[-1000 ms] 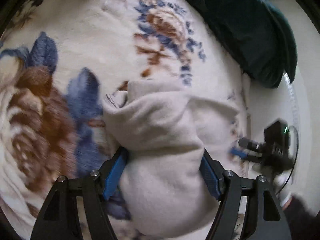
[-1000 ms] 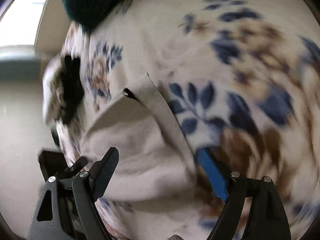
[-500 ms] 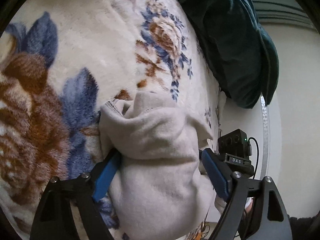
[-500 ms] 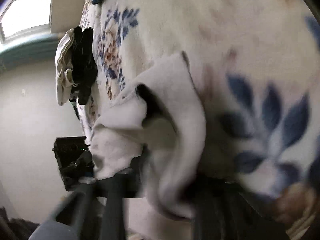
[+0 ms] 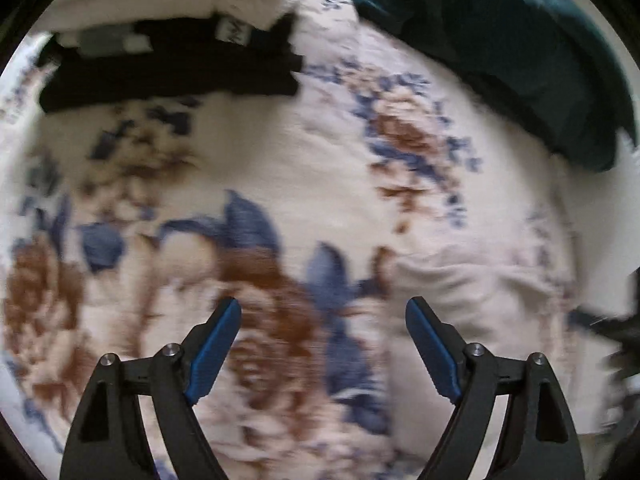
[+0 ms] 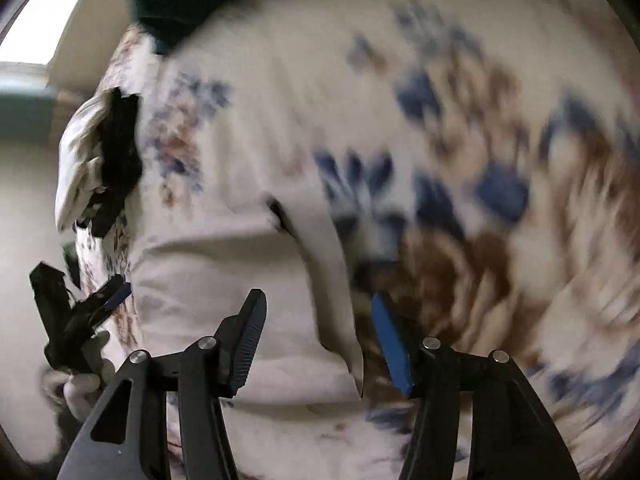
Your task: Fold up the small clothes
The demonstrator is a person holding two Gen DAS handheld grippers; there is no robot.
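A beige garment (image 6: 224,300) lies folded on the floral blanket (image 6: 460,80). My right gripper (image 6: 318,298) hovers over the garment's right edge with its jaws opening. That edge runs between the jaws, and the pads do not press on it. In the left wrist view the same garment (image 5: 472,292) lies to the right of my left gripper (image 5: 323,304), which is open with only blanket under it. A gloved hand (image 6: 86,384) holds the left gripper (image 6: 112,296) at the garment's left side.
A stack of folded white and black clothes (image 5: 172,44) sits at the blanket's far edge and also shows as the clothes stack (image 6: 108,160) in the right wrist view. A dark teal cushion (image 5: 500,40) lies at the back. The bed's edge drops off beside the stack.
My left gripper let go of the beige garment, lifted and swung left, bringing the stack into view. My right gripper closed on a fold, then opened and rose; the garment now lies flat.
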